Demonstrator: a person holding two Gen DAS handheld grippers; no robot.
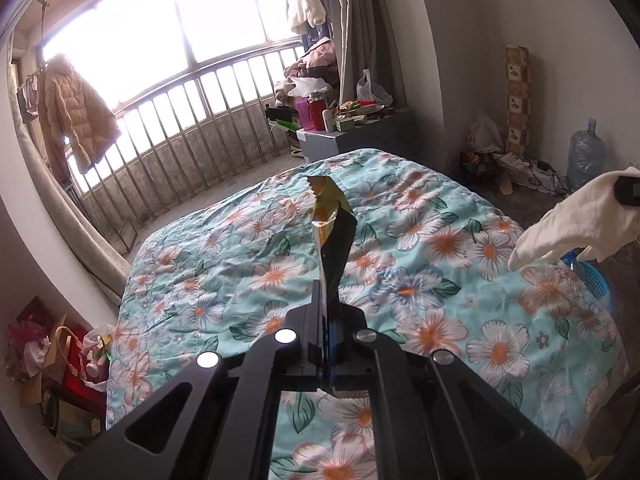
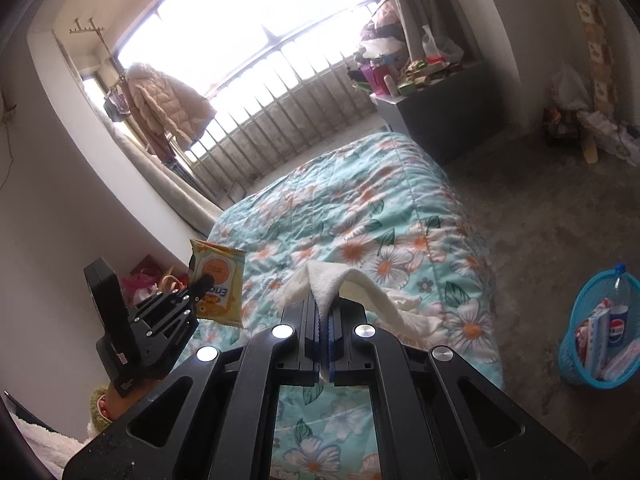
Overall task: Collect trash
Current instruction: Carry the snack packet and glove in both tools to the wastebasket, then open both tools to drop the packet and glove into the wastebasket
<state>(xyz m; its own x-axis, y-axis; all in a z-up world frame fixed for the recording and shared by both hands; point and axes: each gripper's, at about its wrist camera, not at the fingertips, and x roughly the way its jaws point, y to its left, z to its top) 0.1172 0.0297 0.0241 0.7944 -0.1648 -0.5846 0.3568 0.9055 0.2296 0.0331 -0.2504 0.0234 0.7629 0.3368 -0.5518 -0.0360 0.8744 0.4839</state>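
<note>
My left gripper (image 1: pixel 326 300) is shut on a yellow snack wrapper (image 1: pixel 332 220), which stands edge-on above the flowered bed cover (image 1: pixel 240 240). From the right wrist view the same wrapper (image 2: pixel 218 282) shows its orange face, pinched by the left gripper (image 2: pixel 206 280) at the left. My right gripper (image 2: pixel 323 312) is shut on a crumpled white tissue (image 2: pixel 360 284) that drapes over its fingers and trails to the right. In the left wrist view that tissue (image 1: pixel 576 224) hangs at the right edge, above the bed's corner. A blue mesh basket (image 2: pixel 600 328) stands on the floor to the right of the bed.
The basket holds a Pepsi bottle (image 2: pixel 618 320) and flat packets. A grey cabinet (image 1: pixel 360 136) with clutter stands beyond the bed. Bags and boxes (image 1: pixel 56 360) pile up left of the bed. A water jug (image 1: pixel 586 152) and a railing (image 1: pixel 180 120) lie farther off.
</note>
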